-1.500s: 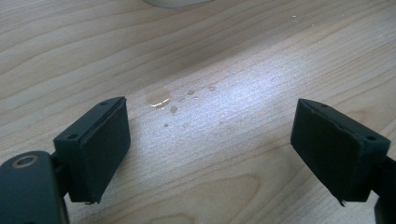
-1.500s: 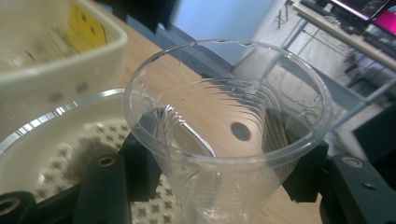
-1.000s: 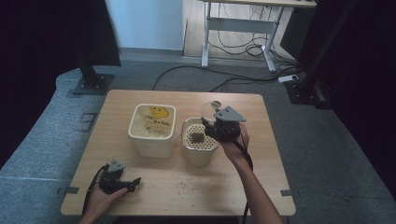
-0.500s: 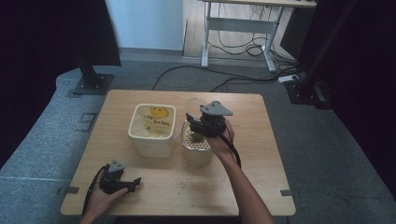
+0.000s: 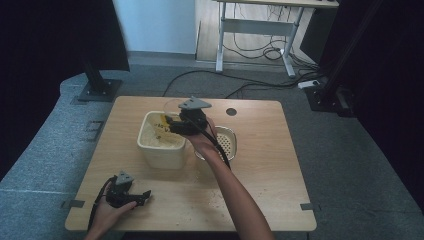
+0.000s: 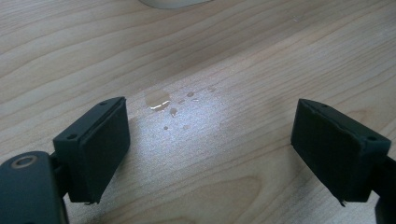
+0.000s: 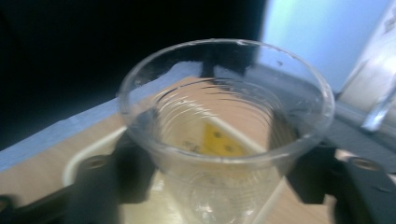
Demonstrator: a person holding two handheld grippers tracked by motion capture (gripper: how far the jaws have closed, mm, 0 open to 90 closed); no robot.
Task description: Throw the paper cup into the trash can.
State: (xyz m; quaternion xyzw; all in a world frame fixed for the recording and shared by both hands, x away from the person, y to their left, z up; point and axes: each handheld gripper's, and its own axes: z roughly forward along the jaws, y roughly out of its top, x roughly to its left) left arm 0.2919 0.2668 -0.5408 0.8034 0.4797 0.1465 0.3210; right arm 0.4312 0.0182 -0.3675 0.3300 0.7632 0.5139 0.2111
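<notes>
Clear plastic cup (image 7: pixel 224 135), ribbed, thin-walled: clamped between the jaws of the right gripper (image 5: pixel 176 123), held in the air above the cream tub (image 5: pixel 161 141). Contents of cup: too blurred to tell. Tub: square, holds pale liquid and a yellow item (image 5: pixel 162 120). Strainer bowl (image 5: pixel 226 141): just beside the tub, partly behind the right forearm. Left gripper (image 5: pixel 141 196): resting low near the front edge of the wooden table (image 5: pixel 265 165), jaws wide apart, holding nothing. Water drops (image 6: pixel 159 99): spilled on the tabletop ahead of it.

Risks, as judged: soft cup could buckle or slip under a hard squeeze; any tilt off-centre would spill past the tub rim; wet wood may let things slide.
</notes>
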